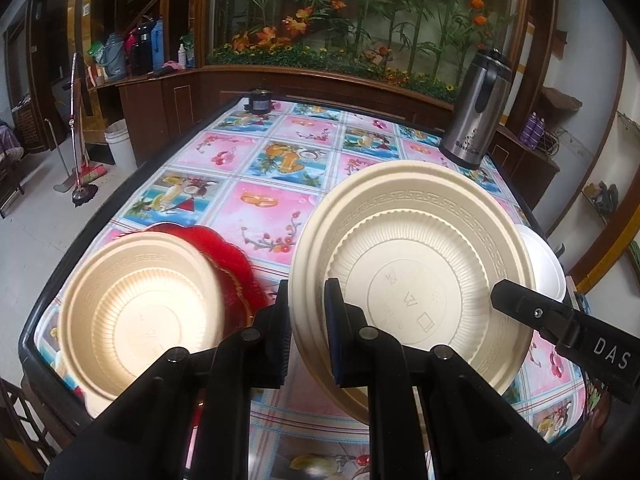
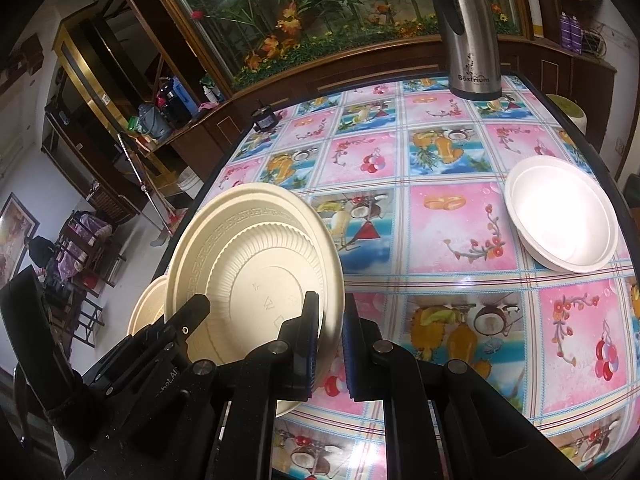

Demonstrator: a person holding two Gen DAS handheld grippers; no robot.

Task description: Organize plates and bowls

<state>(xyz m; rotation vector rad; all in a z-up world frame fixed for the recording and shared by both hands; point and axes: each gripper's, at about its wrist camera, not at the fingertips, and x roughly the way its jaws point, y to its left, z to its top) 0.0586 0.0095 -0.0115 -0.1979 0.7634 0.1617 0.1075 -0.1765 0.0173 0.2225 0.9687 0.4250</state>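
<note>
Both grippers hold one large cream plate, lifted and tilted above the table. My left gripper is shut on its left rim. My right gripper is shut on its right rim, and its finger shows across the plate in the left wrist view. The same plate fills the left of the right wrist view, with the left gripper's finger on it. A tan bowl lies on a red scalloped plate at the table's near left. A white bowl sits at the right edge.
The table wears a pink and blue patterned cloth. A steel thermos jug stands at the far right corner and a small black pot at the far edge. A wooden cabinet with artificial flowers stands behind.
</note>
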